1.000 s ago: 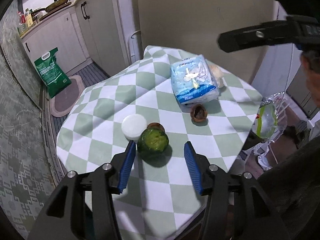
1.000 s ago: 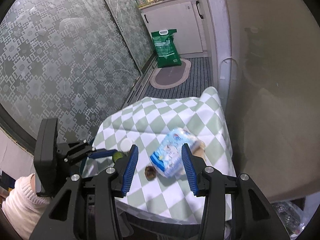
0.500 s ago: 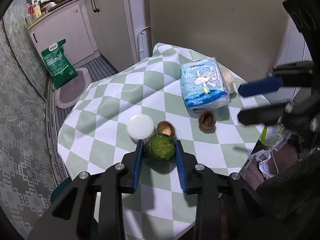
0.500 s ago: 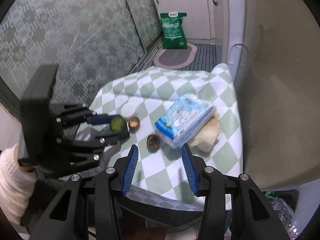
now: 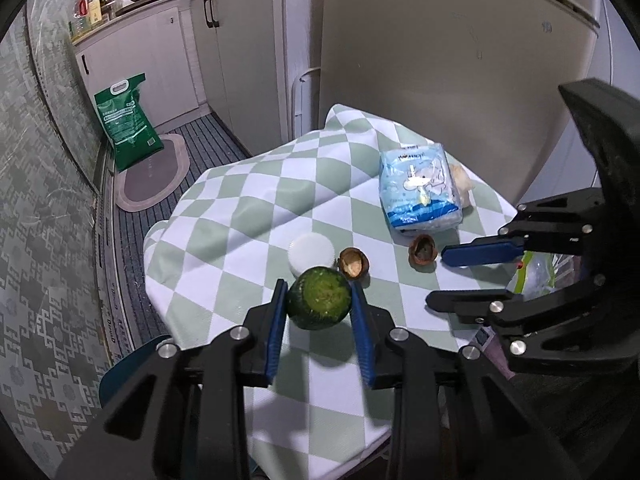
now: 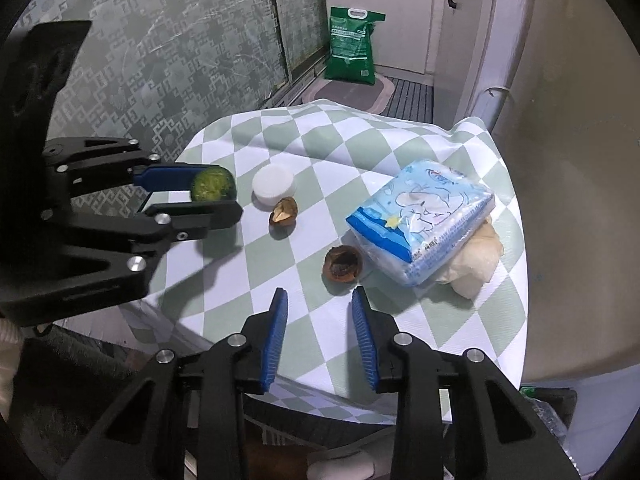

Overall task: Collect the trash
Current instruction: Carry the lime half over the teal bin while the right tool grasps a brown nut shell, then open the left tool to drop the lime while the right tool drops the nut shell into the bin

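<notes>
My left gripper (image 5: 318, 292) is shut on a green fruit half (image 5: 319, 300), held just above the checked tablecloth (image 5: 248, 200); from the right wrist, the fruit (image 6: 212, 185) casts a shadow below it. Beside it lie a white lid (image 5: 311, 254) and a brown nut shell (image 5: 353, 263). A second shell (image 6: 343, 263) lies just ahead of my right gripper (image 6: 320, 292), whose jaws are closing with nothing between them. A blue tissue pack (image 6: 420, 220) rests on a cream crumpled lump (image 6: 476, 264).
A beige appliance (image 5: 440, 60) stands against the table's far side. On the floor to the left are a green sack (image 5: 128, 120) and an oval mat (image 5: 154, 178). A clear plastic bag (image 5: 536, 276) hangs past the table's right edge. Patterned glass lines the left wall.
The left jaws closed on the green fruit half and now hold it off the cloth. The right gripper came down toward the table near the second shell, and its jaws narrowed.
</notes>
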The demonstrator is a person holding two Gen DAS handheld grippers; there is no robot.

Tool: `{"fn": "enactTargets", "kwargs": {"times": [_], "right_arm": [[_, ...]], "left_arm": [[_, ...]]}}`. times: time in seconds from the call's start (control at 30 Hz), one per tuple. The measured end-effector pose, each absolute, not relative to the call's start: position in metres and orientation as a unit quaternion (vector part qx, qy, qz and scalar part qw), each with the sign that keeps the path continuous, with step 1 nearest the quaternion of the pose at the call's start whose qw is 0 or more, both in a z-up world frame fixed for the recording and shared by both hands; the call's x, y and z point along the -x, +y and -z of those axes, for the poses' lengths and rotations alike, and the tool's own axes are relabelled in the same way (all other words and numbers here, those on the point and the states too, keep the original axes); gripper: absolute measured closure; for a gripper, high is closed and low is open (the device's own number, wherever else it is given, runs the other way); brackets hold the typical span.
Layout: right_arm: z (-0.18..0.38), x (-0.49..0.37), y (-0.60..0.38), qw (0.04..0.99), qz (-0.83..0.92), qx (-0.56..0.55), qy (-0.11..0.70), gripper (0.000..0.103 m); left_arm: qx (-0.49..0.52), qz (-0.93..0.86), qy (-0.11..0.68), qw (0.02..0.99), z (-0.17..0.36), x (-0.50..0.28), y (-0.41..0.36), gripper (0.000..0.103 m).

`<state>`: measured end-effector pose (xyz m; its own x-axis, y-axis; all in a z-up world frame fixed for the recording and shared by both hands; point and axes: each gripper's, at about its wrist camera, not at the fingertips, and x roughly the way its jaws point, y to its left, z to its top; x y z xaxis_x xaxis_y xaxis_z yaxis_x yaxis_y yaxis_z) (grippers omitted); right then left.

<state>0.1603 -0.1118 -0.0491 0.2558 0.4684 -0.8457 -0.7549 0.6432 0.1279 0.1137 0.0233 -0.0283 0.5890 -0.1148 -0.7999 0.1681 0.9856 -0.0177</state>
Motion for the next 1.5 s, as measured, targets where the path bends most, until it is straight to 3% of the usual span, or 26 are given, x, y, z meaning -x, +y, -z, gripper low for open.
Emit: {"fn": "enactTargets", "kwargs": {"times": [0.6, 0.83, 1.5], "right_arm": [[0.055, -0.173, -0.096, 0.81, -0.349, 0.145, 0.449, 0.071], [0.055, -0.172, -0.094, 0.806, -0.352, 0.14, 0.454, 0.084], [0.013, -0.16, -0.072, 0.807, -0.399, 0.097, 0.425, 0.084]], "left_arm": [[-0.002, 0.082, 0.427, 0.9, 0.011, -0.094, 0.047, 0.07], [0.014, 0.068, 0.422, 0.904, 0.006, -0.086, 0.068, 0.07], [0.076, -0.037, 0.438, 0.895, 0.022, -0.067, 0.156, 0.07]]}}
